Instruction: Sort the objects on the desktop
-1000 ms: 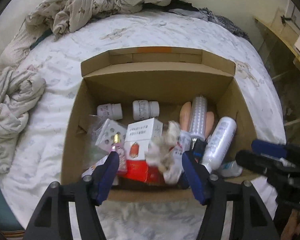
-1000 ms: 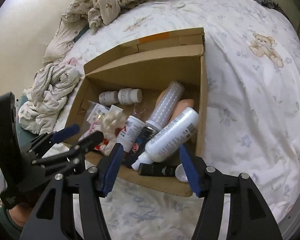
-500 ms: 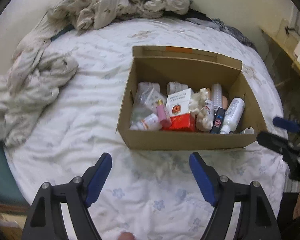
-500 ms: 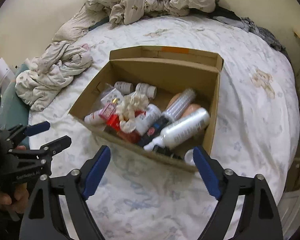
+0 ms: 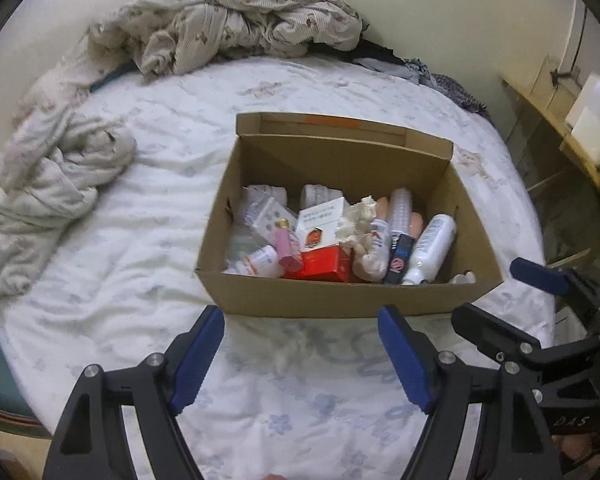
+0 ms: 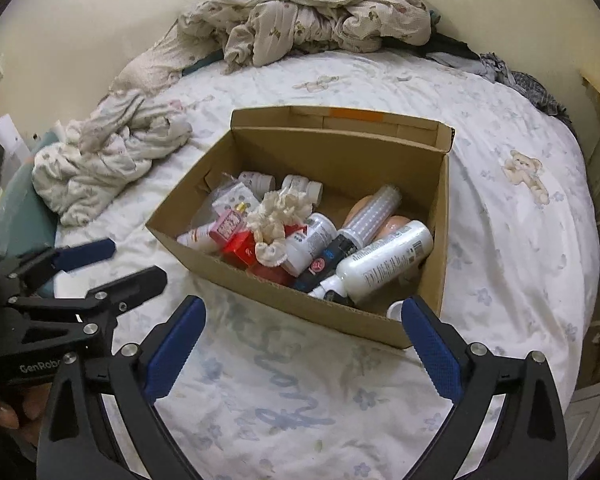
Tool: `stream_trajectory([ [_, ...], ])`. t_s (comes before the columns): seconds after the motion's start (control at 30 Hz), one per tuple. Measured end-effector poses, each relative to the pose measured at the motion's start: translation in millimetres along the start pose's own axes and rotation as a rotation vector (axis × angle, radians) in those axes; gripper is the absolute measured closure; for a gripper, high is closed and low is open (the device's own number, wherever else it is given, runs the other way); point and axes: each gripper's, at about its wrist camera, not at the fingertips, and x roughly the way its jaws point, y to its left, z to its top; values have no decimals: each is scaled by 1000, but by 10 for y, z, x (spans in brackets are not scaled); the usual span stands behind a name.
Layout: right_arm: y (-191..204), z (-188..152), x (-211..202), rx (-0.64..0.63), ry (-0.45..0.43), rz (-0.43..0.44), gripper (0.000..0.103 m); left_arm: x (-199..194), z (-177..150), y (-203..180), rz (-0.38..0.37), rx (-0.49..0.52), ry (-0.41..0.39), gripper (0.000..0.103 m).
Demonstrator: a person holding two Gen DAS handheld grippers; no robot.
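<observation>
An open cardboard box (image 5: 340, 296) (image 6: 284, 300) stands on the bed. It holds several items: a white lotion bottle (image 5: 432, 250) (image 6: 384, 262), a red carton (image 5: 324, 266) (image 6: 242, 248), a white carton (image 5: 320, 224), a cream scrunchie (image 5: 360, 232) (image 6: 278, 212), a pink bottle (image 5: 288, 246), small white jars (image 6: 300, 186) and a black tube (image 5: 400, 258) (image 6: 324, 260). My left gripper (image 5: 302, 354) is open and empty, hovering in front of the box. My right gripper (image 6: 302, 346) is open and empty, also short of the box.
The bed has a white flowered sheet (image 5: 140, 240) (image 6: 520, 240). A crumpled blanket (image 5: 240, 24) lies at the far end and a bundle of cloth (image 5: 48, 184) (image 6: 108, 156) at the left. A wooden shelf (image 5: 560, 120) stands at the right.
Both grippers have pulled back from over the box and up; the box now sits farther off. Both stay open and empty.
</observation>
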Motion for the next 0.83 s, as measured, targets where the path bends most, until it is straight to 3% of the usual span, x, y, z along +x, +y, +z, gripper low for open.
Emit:
stream_trajectory([
  [0.63,25,24,23,2,-34,0,4,-1,28,44,36,-5,-16,23],
  [0.83,38,18,3,-7,-46,10,3,-19,14,62,10,-5,-21,23],
])
